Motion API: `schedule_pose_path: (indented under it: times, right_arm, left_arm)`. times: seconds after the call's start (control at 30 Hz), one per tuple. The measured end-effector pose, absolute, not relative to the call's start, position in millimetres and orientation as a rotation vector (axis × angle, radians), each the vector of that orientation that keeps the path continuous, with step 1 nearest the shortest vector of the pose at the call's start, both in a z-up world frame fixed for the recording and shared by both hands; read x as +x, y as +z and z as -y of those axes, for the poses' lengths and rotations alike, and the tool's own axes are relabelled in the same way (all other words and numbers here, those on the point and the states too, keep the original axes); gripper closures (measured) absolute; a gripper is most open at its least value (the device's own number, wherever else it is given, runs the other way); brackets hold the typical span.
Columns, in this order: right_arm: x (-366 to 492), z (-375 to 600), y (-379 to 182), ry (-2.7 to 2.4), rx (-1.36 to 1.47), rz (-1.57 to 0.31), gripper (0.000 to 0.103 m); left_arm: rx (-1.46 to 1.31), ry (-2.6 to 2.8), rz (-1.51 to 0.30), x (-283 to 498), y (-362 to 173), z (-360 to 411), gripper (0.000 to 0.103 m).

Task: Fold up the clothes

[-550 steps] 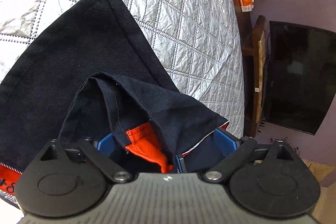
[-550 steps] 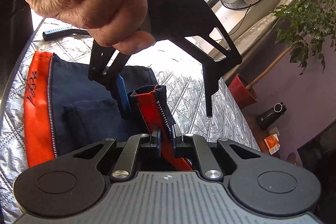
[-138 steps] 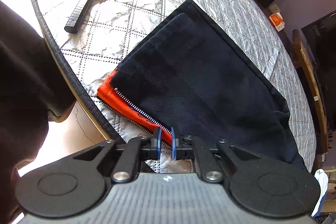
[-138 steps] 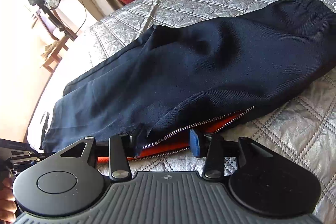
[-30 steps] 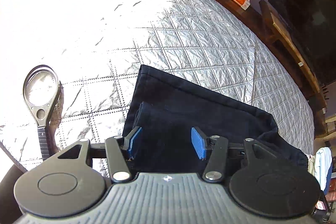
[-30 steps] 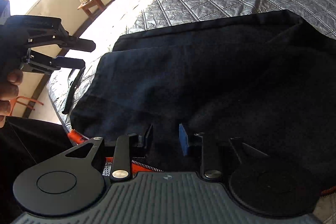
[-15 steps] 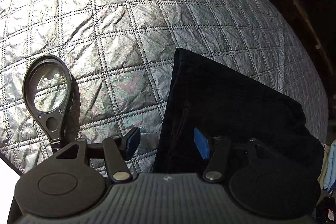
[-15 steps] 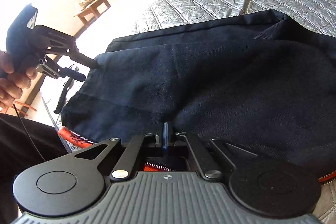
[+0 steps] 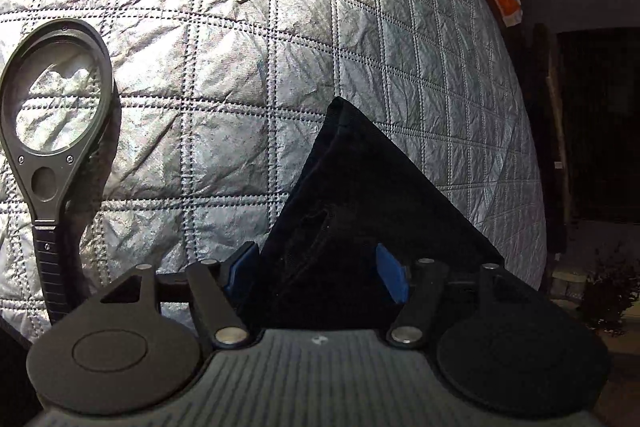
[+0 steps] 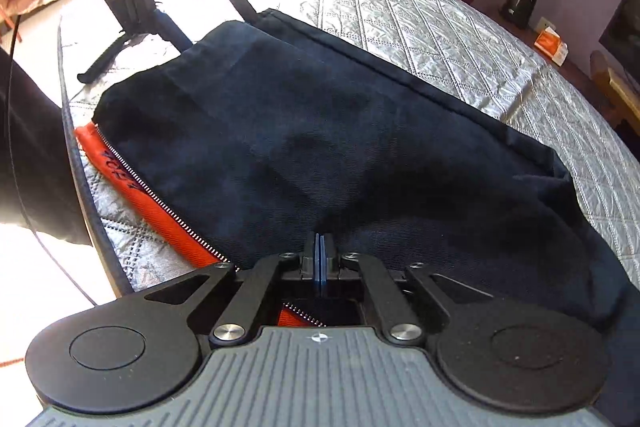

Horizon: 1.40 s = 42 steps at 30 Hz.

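Right tool (image 10: 319, 259) — pinching jacket (image 10: 340, 147) edge

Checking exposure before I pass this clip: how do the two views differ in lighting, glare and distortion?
Left wrist: dim overall, the jacket nearly black with little detail, the quilt bulging from fisheye, the room at right lost in shadow. Right wrist: brighter, weave and orange trim clear, but sunlight blows out the far left of the quilt and the floor.

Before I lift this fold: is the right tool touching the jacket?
Touching. The right wrist view shows the right tool with its jaws shut and the navy jacket edge pinched between them, puckering at the tips.
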State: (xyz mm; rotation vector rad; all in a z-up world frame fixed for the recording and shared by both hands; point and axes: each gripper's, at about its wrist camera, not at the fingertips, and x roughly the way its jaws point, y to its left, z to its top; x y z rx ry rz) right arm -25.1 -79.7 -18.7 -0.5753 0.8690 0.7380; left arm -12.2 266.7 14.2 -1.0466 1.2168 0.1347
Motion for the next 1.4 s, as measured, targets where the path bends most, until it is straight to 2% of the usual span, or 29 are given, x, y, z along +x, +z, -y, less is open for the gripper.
schedule_pose_path:
  times: [0.17, 0.27, 0.33, 0.67, 1.07, 1.4]
  right_arm:
    - [-33, 62, 3, 0.783, -0.571, -0.826, 0.098]
    - [-37, 44, -10, 0.864, -0.624, -0.901, 0.096]
    - [-42, 42, -17, 0.879, -0.608, -0.904, 0.099]
    - [-35, 52, -14, 0.873, -0.505, -0.956, 0.1]
    - [-29, 49, -9, 0.902, -0.513, -1.016, 0.1]
    - [-26, 47, -10, 0.914, -0.505, -1.04, 0.1]
  left_arm:
    - [-1.102, 0.117, -1.181, -10, 15, -270, 0.043]
    - [-1.127, 0.095, -1.164, -5, 14, -270, 0.04]
    - [-1.167, 0.089, -1.176, -3, 8, -269, 0.04]
    - [-1.284, 0.027, -1.18, 7, -7, -265, 0.04]
    - [-1.284, -0.003, -1.173, 31, -18, -254, 0.037]
    - [-1.29, -0.044, -1.074, 50, -14, -261, 0.038]
